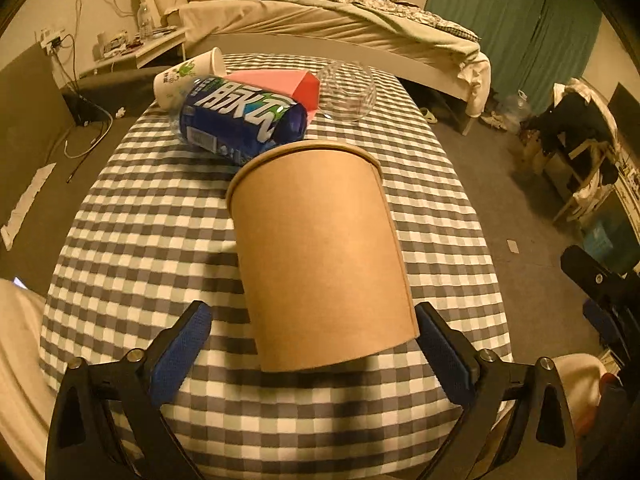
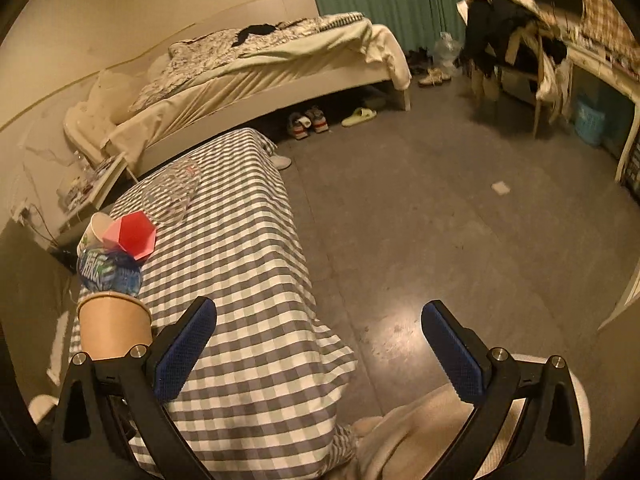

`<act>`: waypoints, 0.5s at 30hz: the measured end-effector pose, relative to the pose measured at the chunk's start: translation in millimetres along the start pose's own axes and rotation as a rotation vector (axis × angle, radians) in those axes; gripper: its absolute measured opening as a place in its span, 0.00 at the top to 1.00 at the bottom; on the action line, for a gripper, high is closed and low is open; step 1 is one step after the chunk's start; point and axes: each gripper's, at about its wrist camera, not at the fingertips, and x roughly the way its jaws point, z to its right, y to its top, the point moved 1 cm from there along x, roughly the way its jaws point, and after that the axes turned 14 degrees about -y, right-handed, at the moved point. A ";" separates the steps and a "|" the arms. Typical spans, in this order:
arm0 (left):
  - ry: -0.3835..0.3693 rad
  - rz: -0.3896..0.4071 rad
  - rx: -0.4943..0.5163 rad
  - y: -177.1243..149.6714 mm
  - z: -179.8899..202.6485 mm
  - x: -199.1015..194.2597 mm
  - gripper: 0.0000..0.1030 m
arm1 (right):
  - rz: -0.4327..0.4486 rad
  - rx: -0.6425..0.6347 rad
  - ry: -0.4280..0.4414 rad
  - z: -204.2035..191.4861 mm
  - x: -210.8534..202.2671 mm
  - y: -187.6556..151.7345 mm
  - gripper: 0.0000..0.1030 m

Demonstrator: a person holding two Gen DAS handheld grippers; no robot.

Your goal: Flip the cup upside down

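A brown paper cup stands on the checkered tablecloth with its rolled rim up. My left gripper is open, its blue pads on either side of the cup's base; the right pad is at or very near the cup wall, the left pad stands apart. The cup also shows at the left edge of the right wrist view. My right gripper is open and empty, off the table's right side above the floor.
Beyond the cup lie a blue bottle, a pink and red box, a white printed cup on its side and a clear glass. A bed stands behind the table. A chair with clothes stands at the right.
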 end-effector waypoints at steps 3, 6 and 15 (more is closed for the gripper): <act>0.003 -0.009 0.048 4.6 3.0 1.2 0.21 | -0.017 0.013 0.030 -0.7 5.1 1.6 0.00; 0.000 -0.007 0.061 7.4 2.7 -4.0 0.21 | -0.012 0.004 0.049 -6.8 5.0 3.6 0.00; 0.011 -0.080 0.092 24.1 2.6 -31.4 0.21 | 0.000 -0.038 0.053 -22.4 2.2 2.9 0.00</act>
